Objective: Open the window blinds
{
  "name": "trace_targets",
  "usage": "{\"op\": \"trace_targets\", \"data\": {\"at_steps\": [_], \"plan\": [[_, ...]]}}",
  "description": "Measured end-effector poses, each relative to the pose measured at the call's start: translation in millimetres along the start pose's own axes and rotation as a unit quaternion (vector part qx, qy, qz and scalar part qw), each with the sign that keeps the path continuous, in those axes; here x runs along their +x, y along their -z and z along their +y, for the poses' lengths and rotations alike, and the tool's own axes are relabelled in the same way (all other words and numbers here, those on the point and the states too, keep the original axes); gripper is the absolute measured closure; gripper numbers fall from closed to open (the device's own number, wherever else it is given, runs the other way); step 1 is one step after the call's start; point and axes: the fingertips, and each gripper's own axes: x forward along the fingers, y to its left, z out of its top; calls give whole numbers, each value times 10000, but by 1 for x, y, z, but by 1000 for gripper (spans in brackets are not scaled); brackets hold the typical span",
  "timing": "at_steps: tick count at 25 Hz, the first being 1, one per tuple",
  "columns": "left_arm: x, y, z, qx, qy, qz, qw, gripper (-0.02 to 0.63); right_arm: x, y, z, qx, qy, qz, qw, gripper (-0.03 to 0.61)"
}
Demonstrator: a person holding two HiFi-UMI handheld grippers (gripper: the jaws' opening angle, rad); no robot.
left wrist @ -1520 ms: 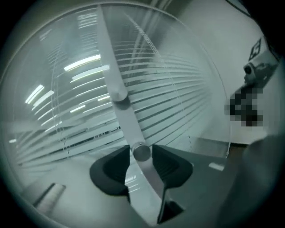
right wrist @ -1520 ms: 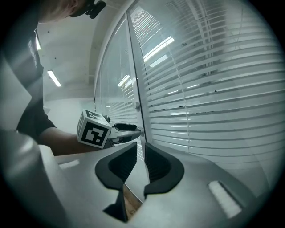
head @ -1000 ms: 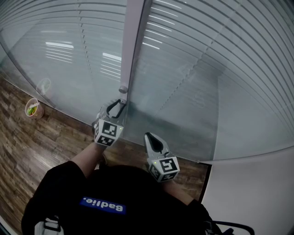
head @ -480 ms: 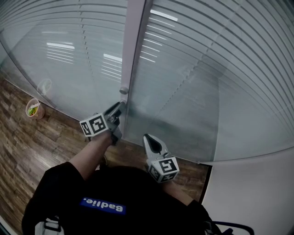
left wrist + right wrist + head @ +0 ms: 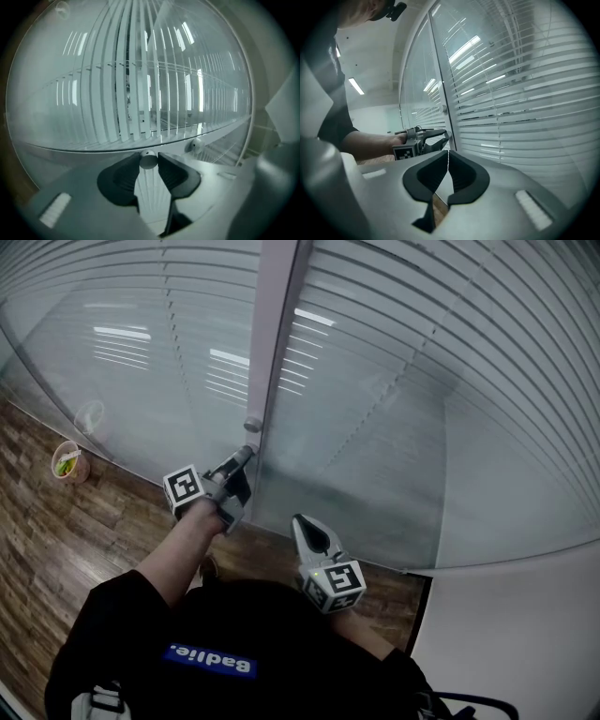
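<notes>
Grey slatted blinds (image 5: 441,362) hang behind the glass panes on both sides of a pale upright frame (image 5: 272,324). Two small round knobs sit on that frame. My left gripper (image 5: 246,455) is shut on the lower knob (image 5: 148,162), which sits pinched between its dark pads, with the gripper rolled onto its side. The upper knob (image 5: 251,425) is free. In the left gripper view some slats (image 5: 136,93) stand apart, and a room shows through the gaps. My right gripper (image 5: 303,520) hangs lower right of the left one, jaws shut (image 5: 448,155) on nothing and pointing at the glass.
The floor (image 5: 56,540) is of wood planks, and a small bowl (image 5: 67,461) with green contents stands on it at the left by the glass. A white wall (image 5: 525,634) meets the glass at the lower right. The person's black-sleeved arms hold both grippers.
My left gripper has rolled about its own axis on the knob, and its marker cube has swung from below to the left. Bright streaks on the right pane's slats have shifted lower. The right gripper has kept still.
</notes>
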Motion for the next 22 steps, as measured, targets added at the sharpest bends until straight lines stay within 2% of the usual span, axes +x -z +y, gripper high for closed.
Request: {"op": "trace_targets", "data": {"at_steps": [5, 7, 8, 9, 10, 11, 12, 13, 15, 16, 17, 18, 20, 22], "plan": [[1, -1, -1, -162, 146, -47, 9998, 489, 2, 3, 0, 21, -32, 42, 10000, 569], [0, -6, -7, 37, 274, -206, 9994, 486, 4, 4, 1, 41, -53, 55, 10000, 555], [-2, -9, -12, 350, 279, -251, 9987, 462, 4, 5, 1, 37, -63, 58, 10000, 546], [-3, -11, -16, 892, 165, -223, 9956, 438, 5, 5, 1, 20, -69, 53, 10000, 538], [-5, -13, -18, 1668, -99, -119, 9859, 429, 5, 5, 0, 1, -67, 50, 10000, 532], [-7, -13, -17, 2597, -468, 49, 9645, 422, 5, 5, 0, -3, -58, 64, 10000, 528], [-8, -12, -16, 3581, -883, 264, 9291, 420, 5, 6, -1, 12, -53, 85, 9999, 523], [-8, -9, -13, 4538, -1288, 501, 8803, 418, 6, 6, -1, 24, -51, 96, 9999, 523], [-6, -2, -11, 6092, -1838, 905, 7661, 396, 7, 5, -3, 5, -35, 78, 10000, 522], [-3, 2, -11, 6606, -1946, 1038, 7176, 397, 7, 5, -3, -4, -33, 74, 10000, 523], [0, 7, -10, 6949, -1982, 1132, 6819, 397, 7, 4, -3, -10, -40, 71, 10000, 523], [3, 11, -8, 7168, -1992, 1201, 6573, 399, 7, 4, -2, -18, -51, 63, 10000, 523], [6, 16, -4, 7447, -2053, 1321, 6211, 414, 7, 5, -4, -24, -42, 77, 10000, 523], [7, 18, -2, 7700, -2153, 1407, 5839, 458, 6, 5, -7, -12, 24, 84, 10000, 525]]}}
